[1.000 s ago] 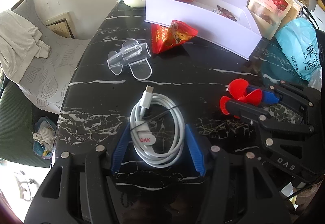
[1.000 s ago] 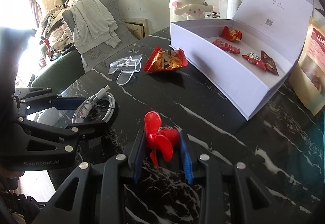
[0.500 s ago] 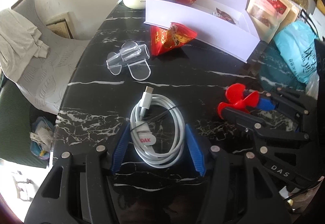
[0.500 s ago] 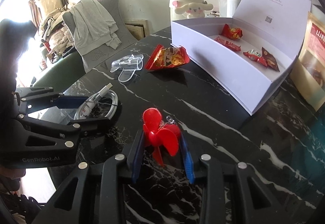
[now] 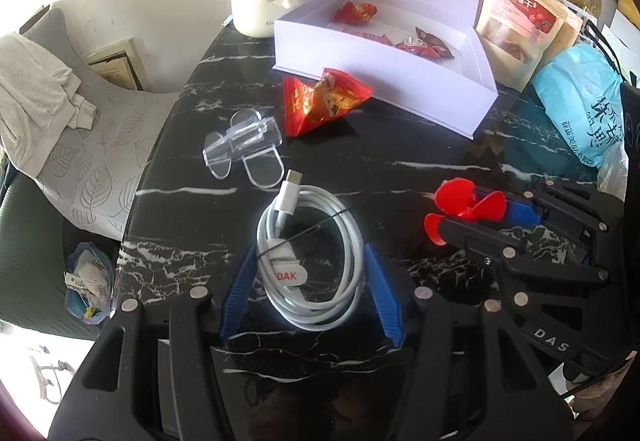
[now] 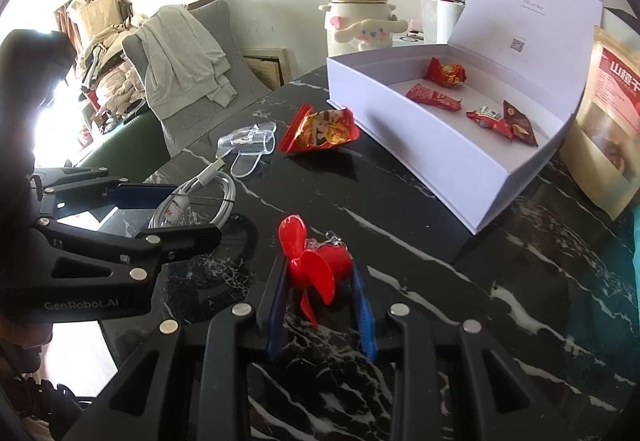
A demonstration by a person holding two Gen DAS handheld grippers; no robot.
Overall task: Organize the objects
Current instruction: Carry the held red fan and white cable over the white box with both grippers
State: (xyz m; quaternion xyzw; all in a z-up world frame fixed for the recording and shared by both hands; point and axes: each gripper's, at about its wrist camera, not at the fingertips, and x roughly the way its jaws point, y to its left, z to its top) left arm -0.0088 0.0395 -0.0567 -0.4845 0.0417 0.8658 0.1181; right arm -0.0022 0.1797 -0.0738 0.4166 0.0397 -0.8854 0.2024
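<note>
L gripper (image 5: 310,289) grips the coiled white cable (image 5: 310,261), blue pads pressed on both sides of the coil, USB plug poking out toward 12 o'clock. Vs 1 s ago the cable sits the same betw. the pads, but the table's things have slid down in the L wrist view: the white box (image 5: 372,97) shows more of its inside, so the gripper has risen or tipped w/ the cable.

R gripper (image 6: 320,289) is clenched on the red fan (image 6: 316,265), blades pointing fwd at 12 o'clock. Fan now reads higher over the black marble table (image 6: 440,241) than earlier; the box appears farther off and lower in the R wrist view.

In that view, the box is at 1–2 o'clock, lid up, w/ four red snack packets (image 6: 448,73) inside. Red snack bag (image 6: 320,129) lies just beside the box's front wall at 12 o'clock; clear plastic holder (image 6: 248,141) at 11 o'clock, near the bag, apart from the cable. Neither has moved. Cream kettle (image 6: 358,21) stands behind the box.
</note>
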